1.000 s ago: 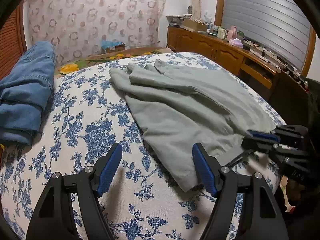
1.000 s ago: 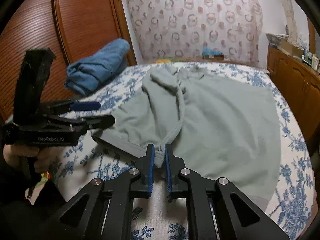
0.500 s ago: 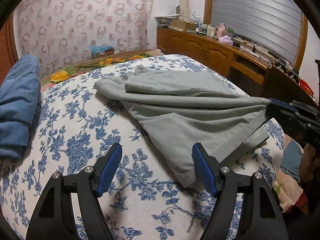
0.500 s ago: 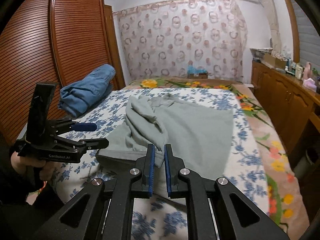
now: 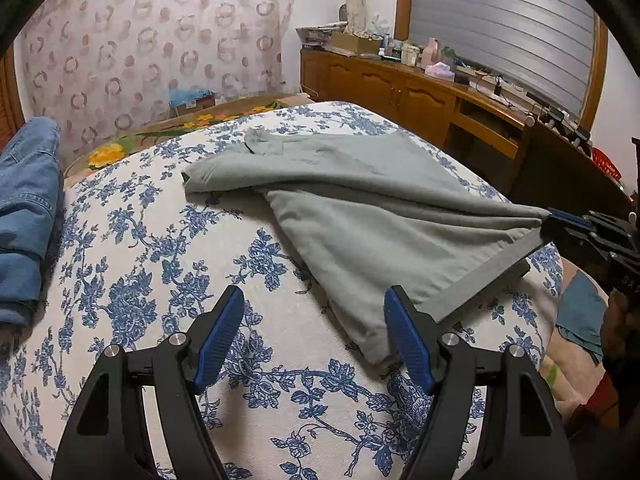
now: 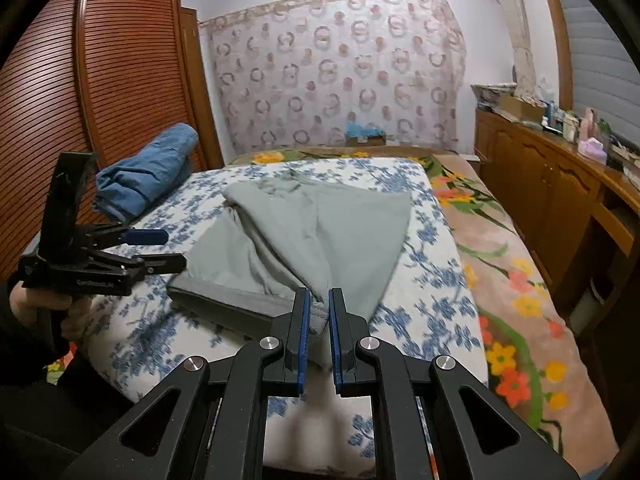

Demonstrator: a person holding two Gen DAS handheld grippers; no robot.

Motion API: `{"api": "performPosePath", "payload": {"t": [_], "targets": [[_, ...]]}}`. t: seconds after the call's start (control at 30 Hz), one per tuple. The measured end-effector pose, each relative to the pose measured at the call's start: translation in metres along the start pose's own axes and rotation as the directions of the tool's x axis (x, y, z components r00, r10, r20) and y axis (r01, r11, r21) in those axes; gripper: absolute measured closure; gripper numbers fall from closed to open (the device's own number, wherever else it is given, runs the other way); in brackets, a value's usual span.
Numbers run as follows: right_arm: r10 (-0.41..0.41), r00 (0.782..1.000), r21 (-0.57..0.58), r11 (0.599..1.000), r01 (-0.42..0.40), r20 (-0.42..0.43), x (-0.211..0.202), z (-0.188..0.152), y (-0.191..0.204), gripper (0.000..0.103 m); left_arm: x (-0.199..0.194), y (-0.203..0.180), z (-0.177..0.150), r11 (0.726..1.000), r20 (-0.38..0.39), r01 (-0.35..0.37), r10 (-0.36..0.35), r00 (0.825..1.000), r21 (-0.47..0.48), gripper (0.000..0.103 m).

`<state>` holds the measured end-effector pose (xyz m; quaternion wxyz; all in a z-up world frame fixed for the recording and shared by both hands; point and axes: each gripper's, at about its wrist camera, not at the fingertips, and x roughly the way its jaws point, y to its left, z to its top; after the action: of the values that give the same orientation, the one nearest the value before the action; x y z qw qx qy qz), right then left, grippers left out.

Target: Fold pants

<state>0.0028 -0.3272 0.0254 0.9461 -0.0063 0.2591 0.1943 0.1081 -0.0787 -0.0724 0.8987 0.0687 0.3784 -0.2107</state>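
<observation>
Blue-flowered bed (image 5: 132, 264) carries the grey pants (image 5: 360, 216), partly lifted at the waistband. Right claw (image 6: 318, 312) is pressed together, pinching the waistband and holding it off the bed. Left claw (image 5: 316, 332) hangs spread above the bedspread, beside the waistband's other corner.
</observation>
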Motion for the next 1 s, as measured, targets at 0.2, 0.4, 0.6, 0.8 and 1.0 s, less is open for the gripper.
{"api": "performPosePath", "payload": {"t": [0.2,0.4,0.6,0.8,1.0], "targets": [[-0.006,0.999,0.016,1.0,0.006,-0.037,0.004,-0.001,-0.011,0.094,0.003,-0.002,0.0,1.0,-0.008,-0.001,0.001,1.0,0.003,0.029],[0.024,0.996,0.046,0.999,-0.02,-0.086,0.011,0.0,-0.015,0.094,0.007,-0.002,-0.002,1.0,-0.023,-0.014,0.014,1.0,0.006,0.029],[0.005,0.996,0.049,0.999,-0.001,-0.084,0.005,0.006,-0.02,0.08,0.011,0.001,-0.003,1.0,-0.029,-0.021,0.021,0.999,-0.005,0.029],[0.007,0.999,0.048,0.999,-0.005,-0.042,0.0,0.016,-0.023,0.07,0.005,0.007,0.002,0.999,0.01,-0.027,0.027,1.0,-0.022,0.029],[0.0,1.0,-0.01,1.0,0.0,-0.017,0.014,0.046,-0.019,0.07,0.0,0.016,0.017,0.998,0.048,-0.034,0.036,0.998,-0.052,0.029]]}}
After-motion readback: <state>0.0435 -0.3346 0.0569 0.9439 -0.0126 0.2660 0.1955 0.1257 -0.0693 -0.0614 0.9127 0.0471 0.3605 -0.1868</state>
